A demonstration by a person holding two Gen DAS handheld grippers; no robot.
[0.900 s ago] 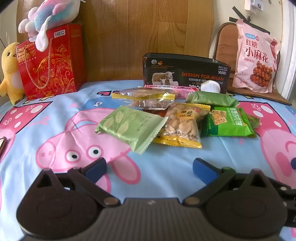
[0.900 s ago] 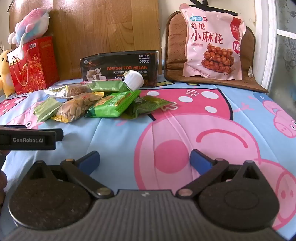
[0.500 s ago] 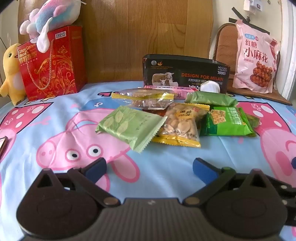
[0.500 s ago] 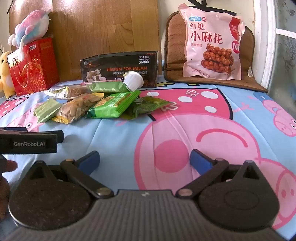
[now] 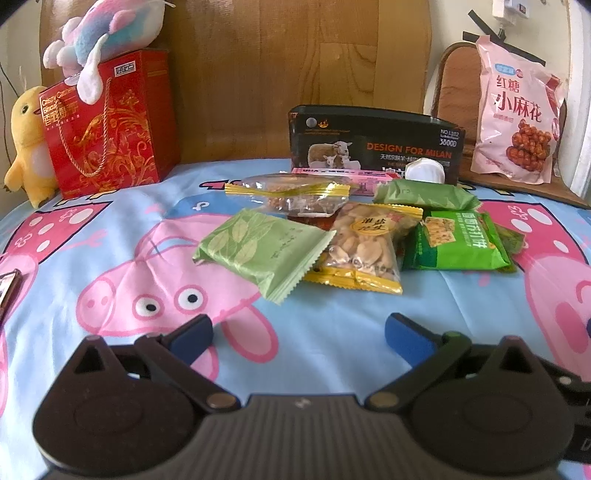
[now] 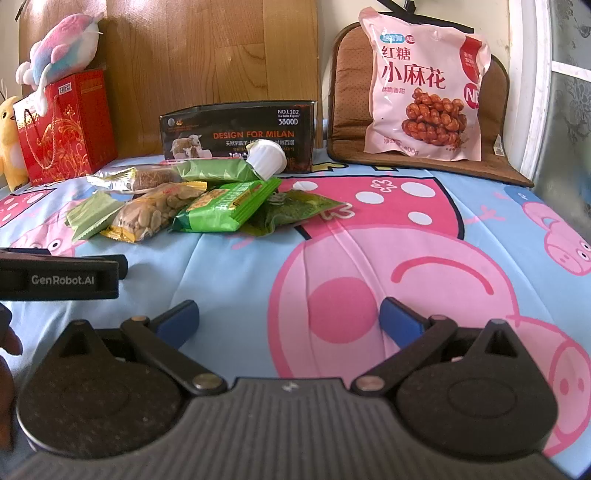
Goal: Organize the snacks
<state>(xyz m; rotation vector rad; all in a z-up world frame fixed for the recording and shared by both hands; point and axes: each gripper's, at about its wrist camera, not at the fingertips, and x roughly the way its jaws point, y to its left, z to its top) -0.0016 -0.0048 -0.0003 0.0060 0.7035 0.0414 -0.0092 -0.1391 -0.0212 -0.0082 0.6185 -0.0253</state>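
Note:
A heap of snack packets lies on the cartoon bedsheet: a pale green packet (image 5: 264, 253), a yellow bag of nuts (image 5: 364, 247), a bright green cracker pack (image 5: 456, 242), a clear bar packet (image 5: 291, 194), an olive green pack (image 5: 424, 195) and a white cup (image 5: 424, 170). Behind them stands an open black box (image 5: 373, 142). My left gripper (image 5: 299, 334) hangs open short of the pale green packet, nothing between its fingers. My right gripper (image 6: 288, 319) is open over bare sheet, right of the heap (image 6: 221, 206). The left gripper's body (image 6: 59, 278) shows at the right wrist view's left edge.
A large pink snack bag (image 6: 421, 86) leans on a brown cushion (image 6: 498, 162) at the back right. A red gift bag (image 5: 107, 125) with a plush toy (image 5: 107, 33) on it and a yellow plush chick (image 5: 27, 144) stand back left. A wooden headboard (image 5: 295, 66) closes the back.
Both views have shifted only slightly; the left gripper has edged a little closer to the heap. No packet has moved and both grippers stay open.

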